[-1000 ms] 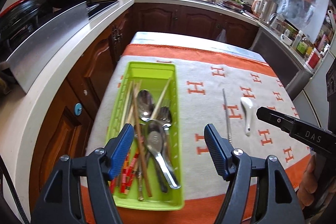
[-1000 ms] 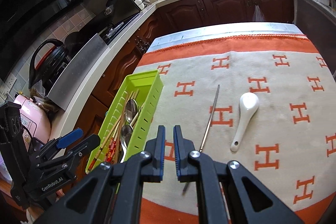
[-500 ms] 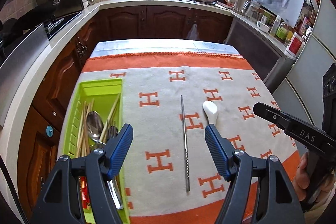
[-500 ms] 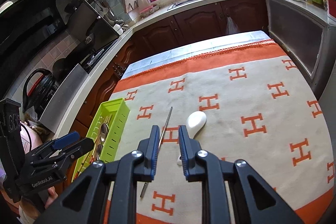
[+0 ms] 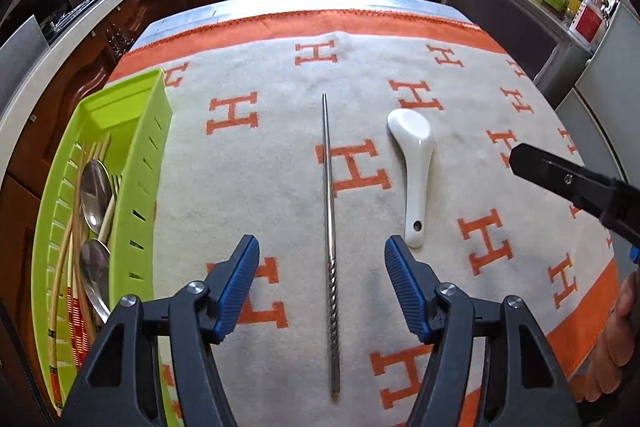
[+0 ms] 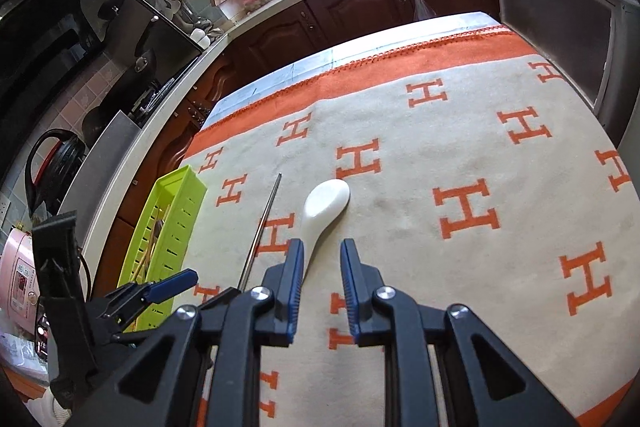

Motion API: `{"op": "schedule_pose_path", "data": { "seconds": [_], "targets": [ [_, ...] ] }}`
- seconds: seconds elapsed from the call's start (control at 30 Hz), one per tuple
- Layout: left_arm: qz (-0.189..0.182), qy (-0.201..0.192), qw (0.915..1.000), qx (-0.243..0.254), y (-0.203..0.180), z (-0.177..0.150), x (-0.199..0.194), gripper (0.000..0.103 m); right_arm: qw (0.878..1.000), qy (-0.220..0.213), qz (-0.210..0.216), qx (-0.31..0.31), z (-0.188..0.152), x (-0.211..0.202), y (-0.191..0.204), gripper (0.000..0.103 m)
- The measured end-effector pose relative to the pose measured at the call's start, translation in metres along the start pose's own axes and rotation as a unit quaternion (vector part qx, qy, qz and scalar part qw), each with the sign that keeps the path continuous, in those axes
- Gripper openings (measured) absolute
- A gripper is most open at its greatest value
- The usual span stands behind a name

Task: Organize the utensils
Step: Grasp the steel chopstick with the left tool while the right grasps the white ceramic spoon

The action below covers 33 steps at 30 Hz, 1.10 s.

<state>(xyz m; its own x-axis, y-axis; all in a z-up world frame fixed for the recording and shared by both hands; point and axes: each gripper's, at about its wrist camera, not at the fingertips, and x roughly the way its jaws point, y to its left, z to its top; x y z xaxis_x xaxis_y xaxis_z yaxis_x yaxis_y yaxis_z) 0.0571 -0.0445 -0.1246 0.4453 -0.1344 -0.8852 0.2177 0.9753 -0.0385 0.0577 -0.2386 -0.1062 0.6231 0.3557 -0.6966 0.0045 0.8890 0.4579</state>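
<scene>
green tray (image 5: 149,163): left edge of the left wrist frame, on the blanket-covered table (image 5: 256,75). Already holds spoons and wooden chopsticks, so I'd guess it's the drop-off spot.

left tool (image 5: 322,291): spread wide, holding nothing, straddling the near end of the metal chopstick.

metal chopstick (image 5: 330,227): dead centre of the frame, running straight away from the camera. Looks thin, stiff, light and probably slick, lying flat on soft cloth. I'd pinch the twisted near end, which should give more bite than the smooth tip.

white spoon (image 5: 416,163): just right of the chopstick, not touching it, bowl pointing away. Looks ceramic, so heavier, glossy and chippable. Grab the handle, set it down gently.

right tool (image 6: 320,287): narrow gap, empty, spoon handle just off its left finger.
</scene>
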Motion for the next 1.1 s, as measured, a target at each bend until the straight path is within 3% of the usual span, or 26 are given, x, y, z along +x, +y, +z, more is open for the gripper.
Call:
{"op": "schedule_pose_path", "data": {
  "seconds": [0.17, 0.37, 0.5, 0.53, 0.67, 0.83, 1.1],
  "targets": [
    [0.009, 0.007, 0.9997, -0.020, 0.003, -0.008, 0.015, 0.052, 1.000, 0.011, 0.005, 0.002, -0.001, 0.015, -0.007, 0.019],
    [0.036, -0.006, 0.9993, -0.005, -0.003, -0.010, 0.015, 0.052, 1.000, 0.018, 0.012, 0.018, 0.006, 0.030, -0.018, 0.019],
    [0.034, -0.005, 0.9994, -0.007, -0.003, -0.008, 0.016, 0.051, 0.999, 0.026, 0.020, 0.031, 0.010, 0.040, -0.022, 0.022],
    [0.033, -0.006, 0.9994, -0.004, -0.004, -0.008, 0.016, 0.047, 0.999, 0.029, 0.023, 0.036, 0.010, 0.042, -0.023, 0.023],
    [0.020, -0.007, 0.9997, 0.012, -0.013, -0.012, 0.012, 0.009, 0.997, 0.042, 0.036, 0.047, 0.010, 0.052, -0.024, 0.024],
    [-0.005, -0.003, 0.9999, -0.009, -0.005, -0.014, 0.010, 0.004, 0.995, 0.055, 0.049, 0.061, 0.009, 0.063, -0.022, 0.024],
    [-0.036, -0.001, 0.9986, -0.040, 0.006, -0.014, 0.010, 0.004, 0.994, 0.062, 0.057, 0.074, 0.010, 0.075, -0.015, 0.025]
  ]
}}
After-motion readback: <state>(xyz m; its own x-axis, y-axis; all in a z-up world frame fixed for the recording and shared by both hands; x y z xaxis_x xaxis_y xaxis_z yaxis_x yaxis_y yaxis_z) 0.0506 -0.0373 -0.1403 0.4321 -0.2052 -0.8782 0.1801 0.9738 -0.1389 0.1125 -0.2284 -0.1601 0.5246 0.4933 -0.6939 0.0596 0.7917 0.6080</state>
